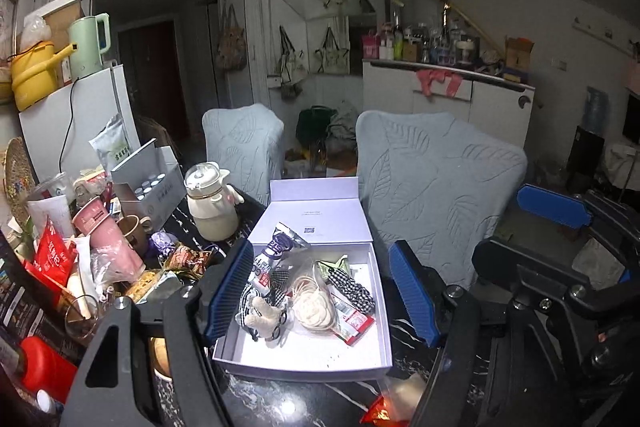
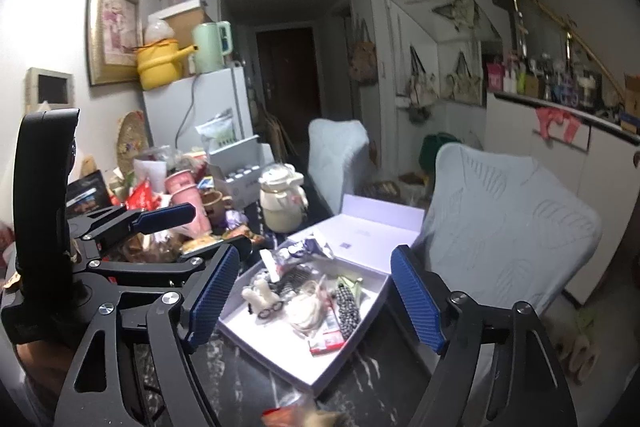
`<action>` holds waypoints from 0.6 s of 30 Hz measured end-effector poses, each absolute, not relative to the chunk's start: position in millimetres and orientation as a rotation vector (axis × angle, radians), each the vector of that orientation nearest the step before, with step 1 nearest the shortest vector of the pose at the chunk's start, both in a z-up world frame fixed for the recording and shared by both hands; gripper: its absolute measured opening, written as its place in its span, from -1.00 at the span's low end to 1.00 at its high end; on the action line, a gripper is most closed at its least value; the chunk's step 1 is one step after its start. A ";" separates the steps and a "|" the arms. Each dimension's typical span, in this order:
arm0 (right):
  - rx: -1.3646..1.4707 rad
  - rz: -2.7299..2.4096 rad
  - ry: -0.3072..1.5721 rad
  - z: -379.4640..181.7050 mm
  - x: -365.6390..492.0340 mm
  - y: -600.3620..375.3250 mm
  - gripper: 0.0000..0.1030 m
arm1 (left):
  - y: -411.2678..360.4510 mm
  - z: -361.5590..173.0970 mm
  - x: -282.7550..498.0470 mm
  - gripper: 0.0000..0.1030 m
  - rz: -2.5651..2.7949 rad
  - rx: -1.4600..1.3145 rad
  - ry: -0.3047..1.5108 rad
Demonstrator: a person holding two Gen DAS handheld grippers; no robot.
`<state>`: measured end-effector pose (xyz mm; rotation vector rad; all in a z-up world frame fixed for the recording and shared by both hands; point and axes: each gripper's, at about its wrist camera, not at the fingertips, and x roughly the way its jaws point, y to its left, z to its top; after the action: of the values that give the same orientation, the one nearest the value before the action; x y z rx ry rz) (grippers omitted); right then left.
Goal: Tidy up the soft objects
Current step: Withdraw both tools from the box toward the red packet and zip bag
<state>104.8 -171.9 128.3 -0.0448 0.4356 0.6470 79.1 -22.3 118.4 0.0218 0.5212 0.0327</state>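
1 box [image 1: 304, 357] | 2 chairs [image 1: 436, 171] | both hand-held grippers [image 1: 322, 293] [image 2: 316, 301] wide, empty

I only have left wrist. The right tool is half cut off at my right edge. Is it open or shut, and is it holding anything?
Observer: Open. In the right wrist view the right tool has its fingers spread wide with nothing between them. The white box shows through the gap.
Operator: How does my left tool look from outside?
Observer: The left tool is seen side-on there, left of the box. Its fingers are apart and it is empty.
Operator: Anything on the floor by the near chair?
Observer: A pair of pale slippers lies on the floor beyond the near chair. Your view doesn't show them.
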 end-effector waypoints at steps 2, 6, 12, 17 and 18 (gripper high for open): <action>-0.053 0.651 0.419 131.3 93.7 -172.8 0.56 | -22.3 120.0 69.0 0.37 0.027 0.016 0.514; -0.065 0.652 0.395 134.8 72.2 -175.7 0.62 | -21.4 121.2 49.2 0.37 0.028 0.002 0.509; -0.059 0.651 0.396 130.3 47.8 -183.2 0.62 | -19.8 117.2 19.4 0.37 0.045 -0.012 0.509; -0.056 0.651 0.416 120.5 28.0 -190.0 0.62 | -17.7 109.8 -3.8 0.37 0.052 -0.038 0.513; -0.054 0.649 0.420 118.3 25.6 -190.8 0.62 | -16.9 107.3 -9.1 0.37 0.055 -0.044 0.514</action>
<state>25.6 -190.8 118.3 -0.0542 0.4204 0.6494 -9.1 -16.9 107.3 -0.0435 0.5144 0.0552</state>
